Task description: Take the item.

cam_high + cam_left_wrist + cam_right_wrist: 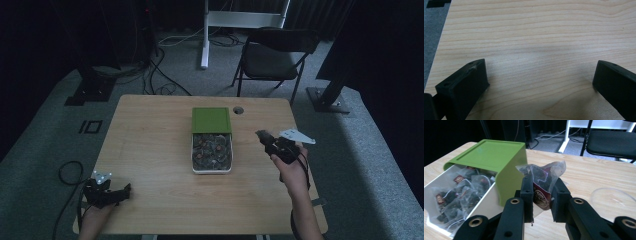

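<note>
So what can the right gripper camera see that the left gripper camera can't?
The right gripper view alone has the right gripper shut on a tea bag, the white drawer box of tea bags sliding out from its green cover, a clear dish and a black chair. The left gripper view alone has the left gripper, jaws wide apart, holding nothing, over bare wood. Both share the wooden table.
</note>
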